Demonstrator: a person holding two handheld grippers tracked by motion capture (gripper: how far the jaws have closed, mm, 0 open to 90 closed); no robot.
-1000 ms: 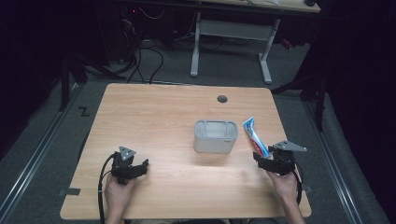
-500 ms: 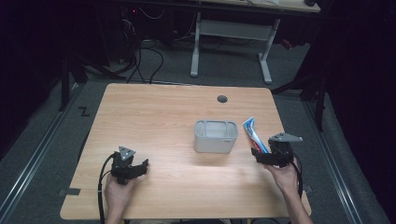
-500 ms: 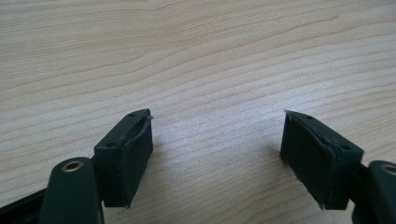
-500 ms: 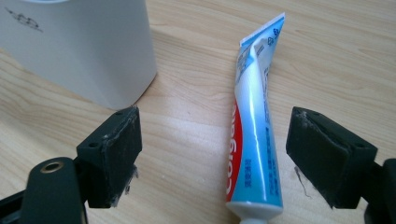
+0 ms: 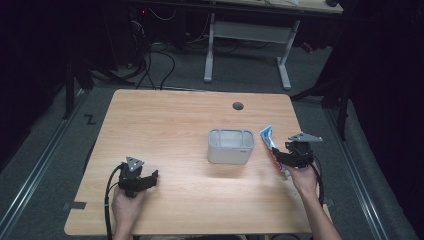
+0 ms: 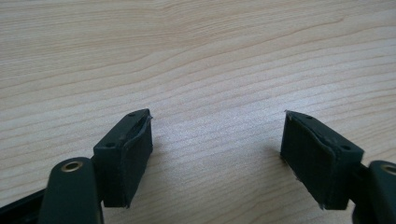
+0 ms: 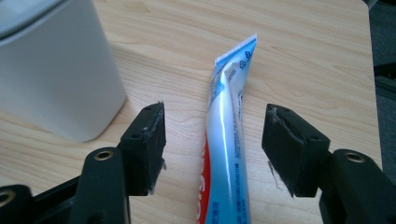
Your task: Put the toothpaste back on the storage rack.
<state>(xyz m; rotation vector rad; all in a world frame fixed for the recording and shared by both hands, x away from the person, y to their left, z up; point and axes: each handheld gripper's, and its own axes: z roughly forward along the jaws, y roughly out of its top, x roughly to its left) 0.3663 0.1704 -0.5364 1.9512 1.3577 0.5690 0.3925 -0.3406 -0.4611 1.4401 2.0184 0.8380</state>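
A blue, white and red toothpaste tube (image 5: 269, 141) (image 7: 227, 135) lies flat on the wooden table, just right of a grey rounded container (image 5: 231, 146) (image 7: 51, 70). My right gripper (image 5: 278, 156) (image 7: 215, 120) straddles the tube's lower half. Its jaws have just been closing, with the tube between them and a gap left on each side. Near the table's front left my left gripper (image 5: 150, 178) (image 6: 217, 135) rests low over bare wood, open, with nothing between its pads.
The table (image 5: 165, 130) has a round cable hole (image 5: 238, 106) at the back. The tube lies close to the table's right edge. Beyond the far edge stand a white desk frame (image 5: 250, 35) and cables on the dark floor.
My right gripper has moved forward and slightly left, coming over the toothpaste tube's lower half. The left gripper has stayed put.
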